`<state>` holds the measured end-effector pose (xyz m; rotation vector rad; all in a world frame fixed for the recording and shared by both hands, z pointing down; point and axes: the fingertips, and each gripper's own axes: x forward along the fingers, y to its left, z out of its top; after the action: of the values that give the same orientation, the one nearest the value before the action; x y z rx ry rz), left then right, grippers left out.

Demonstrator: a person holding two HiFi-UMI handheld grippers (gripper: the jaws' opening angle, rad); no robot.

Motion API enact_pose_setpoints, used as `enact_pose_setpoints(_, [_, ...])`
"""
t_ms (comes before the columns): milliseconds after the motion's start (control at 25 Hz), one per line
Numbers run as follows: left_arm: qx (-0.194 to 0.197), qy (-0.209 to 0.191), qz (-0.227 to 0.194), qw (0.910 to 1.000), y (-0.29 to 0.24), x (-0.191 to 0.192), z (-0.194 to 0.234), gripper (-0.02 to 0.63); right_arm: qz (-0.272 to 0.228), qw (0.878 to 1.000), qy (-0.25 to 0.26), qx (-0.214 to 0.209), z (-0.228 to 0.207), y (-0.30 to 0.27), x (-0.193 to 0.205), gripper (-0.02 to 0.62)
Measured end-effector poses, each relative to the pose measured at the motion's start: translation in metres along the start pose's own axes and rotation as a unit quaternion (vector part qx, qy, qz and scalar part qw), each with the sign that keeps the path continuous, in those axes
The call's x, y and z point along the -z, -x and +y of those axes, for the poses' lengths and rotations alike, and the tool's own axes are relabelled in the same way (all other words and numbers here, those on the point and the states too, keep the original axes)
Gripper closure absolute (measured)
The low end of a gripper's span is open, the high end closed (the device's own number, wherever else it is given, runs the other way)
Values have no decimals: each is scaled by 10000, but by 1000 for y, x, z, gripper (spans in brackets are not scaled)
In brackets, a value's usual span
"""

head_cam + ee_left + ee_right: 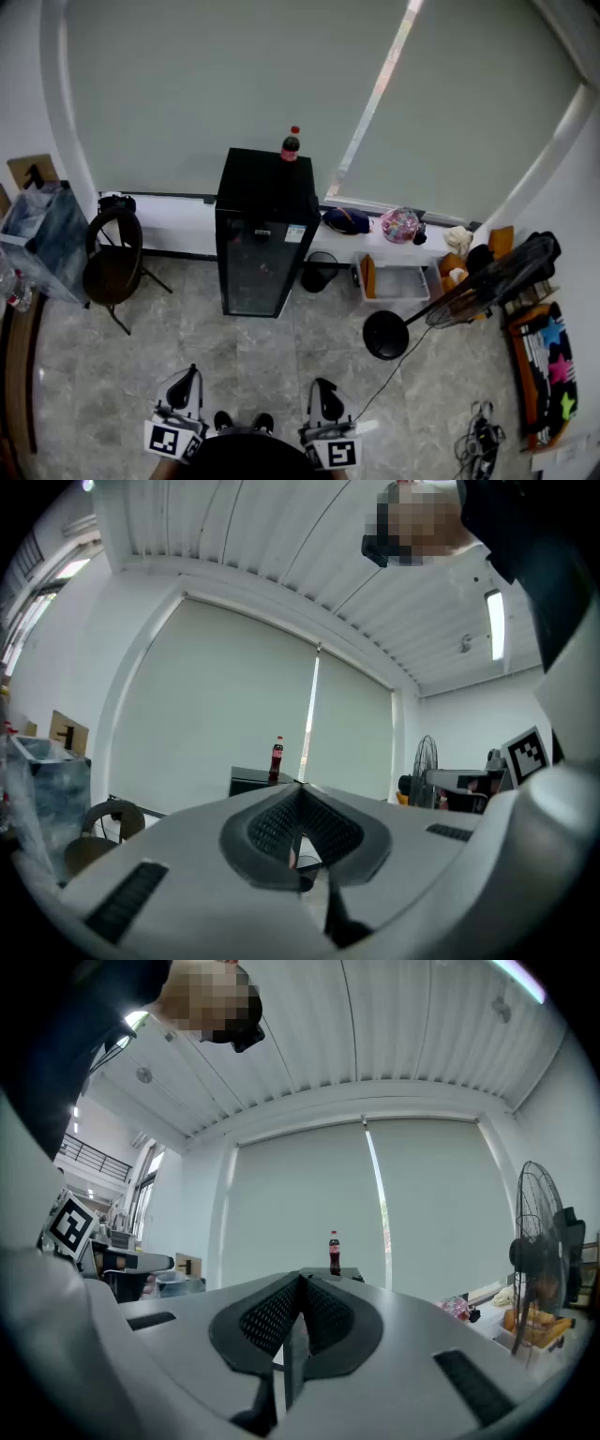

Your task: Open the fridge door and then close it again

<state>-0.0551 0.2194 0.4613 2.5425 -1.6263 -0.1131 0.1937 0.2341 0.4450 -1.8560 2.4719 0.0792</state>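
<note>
A small black fridge (262, 234) with a glass door stands against the far window wall, its door closed. A cola bottle (291, 144) stands on top of it. My left gripper (190, 376) and right gripper (322, 386) are low in the head view, side by side, far short of the fridge. Both point level toward it with jaws pressed together and nothing between them. In the left gripper view the fridge top (258, 780) and bottle (277, 757) show over the shut jaws; in the right gripper view the bottle (334, 1252) stands above the jaws.
A round chair (114, 262) and a plastic-covered bin (42, 239) stand left of the fridge. A standing fan (487, 281) with round base (386, 335), a small bin (320, 270), a white crate (398, 281) and a cable (478, 436) are to the right. Grey tiled floor lies between.
</note>
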Motion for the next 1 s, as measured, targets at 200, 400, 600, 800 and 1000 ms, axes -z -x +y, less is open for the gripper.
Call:
enact_pose_setpoints(200, [21,27,-39,10000,-3,0,0,600,17,10000,3,5,-2,0,3,588])
enact_pose_setpoints(400, [-3,-23,-71,10000,-7,-2,1,600,0,10000,-58,29,-6,-2,5,586])
enact_pose_setpoints(600, [-93,-81,-5,9999,-10,1,2,598,172,9998,7,99,-11,-4,10,586])
enact_pose_setpoints(800, [-127,-141,26,9998,-12,0,3,598,223,9996,-62,139,-17,-8,12,586])
enact_pose_setpoints(1000, [-87,-225,26,9997,-17,-2,3,538,252,9996,-13,118,-18,-11,13,566])
